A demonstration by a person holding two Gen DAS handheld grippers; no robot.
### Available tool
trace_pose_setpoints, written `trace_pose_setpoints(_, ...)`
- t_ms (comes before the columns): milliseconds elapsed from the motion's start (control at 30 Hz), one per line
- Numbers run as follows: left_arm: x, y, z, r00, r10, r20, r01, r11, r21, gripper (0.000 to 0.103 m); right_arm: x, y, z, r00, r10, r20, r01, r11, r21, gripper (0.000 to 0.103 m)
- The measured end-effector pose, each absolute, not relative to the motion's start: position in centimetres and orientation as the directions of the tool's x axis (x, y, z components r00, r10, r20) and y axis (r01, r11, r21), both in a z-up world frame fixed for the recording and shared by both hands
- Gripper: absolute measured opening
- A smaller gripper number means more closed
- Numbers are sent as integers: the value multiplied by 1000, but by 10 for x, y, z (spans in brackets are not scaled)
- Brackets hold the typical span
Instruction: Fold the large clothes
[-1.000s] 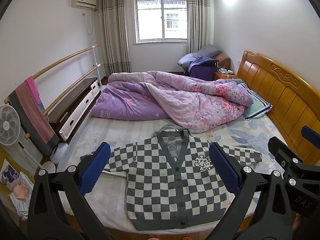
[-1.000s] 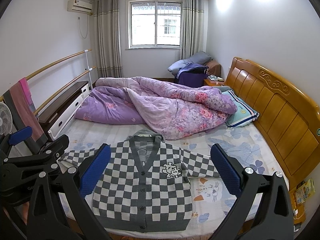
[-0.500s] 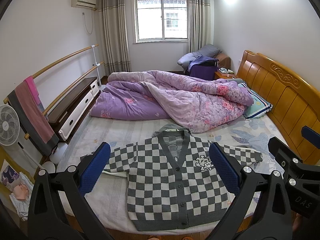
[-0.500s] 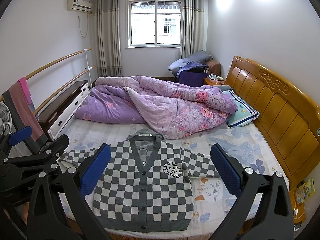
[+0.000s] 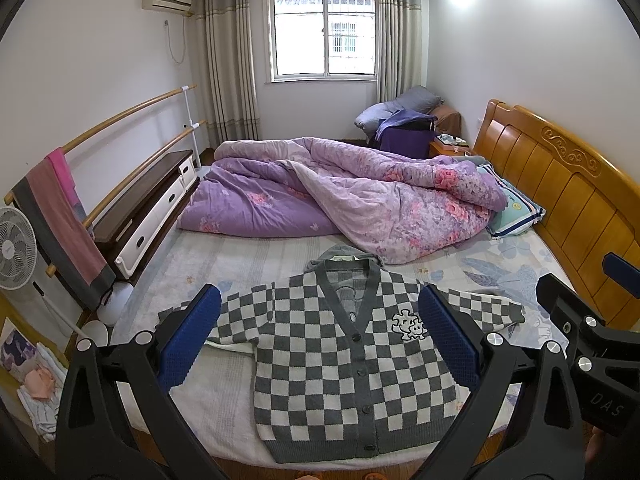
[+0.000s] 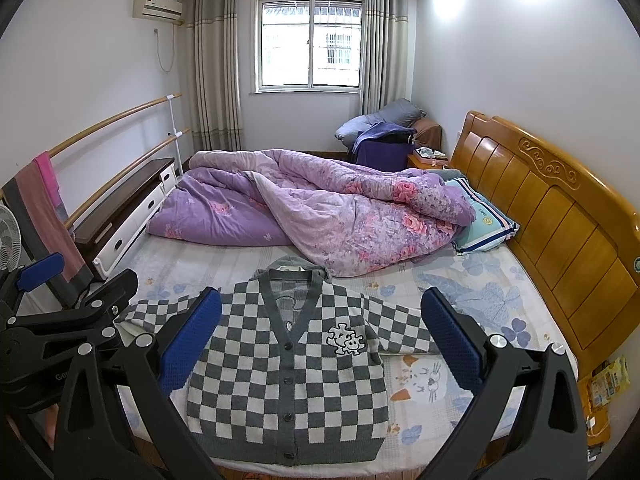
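Observation:
A grey-and-white checked cardigan (image 5: 340,364) (image 6: 288,380) lies flat and buttoned on the near part of the bed, sleeves spread to both sides, hem at the bed's front edge. My left gripper (image 5: 320,338) hangs open above it, blue pads wide apart, holding nothing. My right gripper (image 6: 320,338) is open too and hovers over the cardigan's body. Each gripper shows in the other's view: the right one (image 5: 588,320) at the far right, the left one (image 6: 60,308) at the far left. Neither touches the cloth.
A rumpled purple floral quilt (image 5: 360,204) fills the far half of the bed (image 6: 472,304), touching the cardigan's collar. A wooden headboard (image 6: 540,216) and pillow (image 6: 480,224) stand right. Left are a low cabinet (image 5: 148,208), wooden rails with a towel (image 5: 60,208), and a fan (image 5: 16,252).
Both views drift very slightly; the cardigan and the open grippers hold their places.

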State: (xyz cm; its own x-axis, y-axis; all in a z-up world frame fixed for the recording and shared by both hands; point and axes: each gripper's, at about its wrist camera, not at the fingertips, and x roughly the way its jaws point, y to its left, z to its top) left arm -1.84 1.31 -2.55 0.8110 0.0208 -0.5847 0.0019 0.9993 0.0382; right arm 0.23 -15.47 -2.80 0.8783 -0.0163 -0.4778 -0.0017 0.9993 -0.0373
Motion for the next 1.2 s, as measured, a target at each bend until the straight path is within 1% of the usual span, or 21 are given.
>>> trace_pose_setpoints(233,-24,25,-40,803,11,-596,7,1000,28,98,13,-151,-31,871,-27,-491,7,999,-42,96)
trace_pose_setpoints(400,-14,31,-54,791,-4,-612,18,1000,16,98,17,-146,-36,865,-40,-500,19,999,-47,96)
trace_pose_setpoints(1200,43,74,-51,745,-110,-658,132,991,-16,98,41,-102,-45,823,-133,-553,127,991,-48,96)
